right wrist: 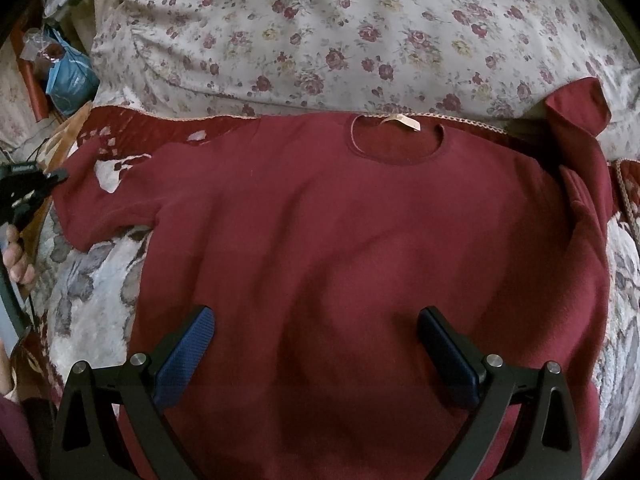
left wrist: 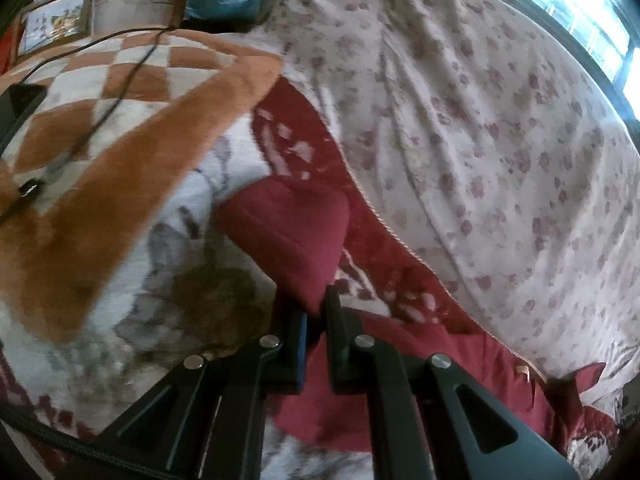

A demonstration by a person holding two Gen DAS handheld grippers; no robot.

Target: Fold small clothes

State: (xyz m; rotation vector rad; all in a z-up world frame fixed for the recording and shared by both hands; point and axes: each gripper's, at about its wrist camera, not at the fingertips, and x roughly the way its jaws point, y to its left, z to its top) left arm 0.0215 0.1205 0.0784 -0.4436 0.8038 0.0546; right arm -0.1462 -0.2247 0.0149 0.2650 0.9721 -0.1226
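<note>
Dark red top [right wrist: 360, 240] lies front-up and spread flat on the bed, collar [right wrist: 396, 140] away from me with its tag showing, hem toward me. It sits on a patterned blanket [right wrist: 92, 280], floral sheet [right wrist: 320, 32] beyond the collar.

My left gripper [left wrist: 316, 320] has its jaws pressed nearly together, pinching the end of the left sleeve [left wrist: 288, 236]. Cloth runs down between the two pads, so I judge the grip is on the cuff edge. In the right wrist view that gripper [right wrist: 56, 178] sits at the far tip of the sleeve, sleeve stretched outward from the body. Held that way probably so the sleeve can be swung in over the chest for the first fold.

My right gripper [right wrist: 316, 344] hangs over the lower middle of the top, jaws spread wide, holding nothing. Cannot tell if the fingertips touch the cloth. Likely parked there to pin the body while the sleeve comes across.

Right sleeve [right wrist: 576, 120] is bunched and flipped up near the sheet edge, not flat; will need smoothing.

Orange checkered blanket [left wrist: 120, 100] with a black cable [left wrist: 116, 100] across it lies to the left, apart from the top.

Fold not yet started, by my read.
</note>
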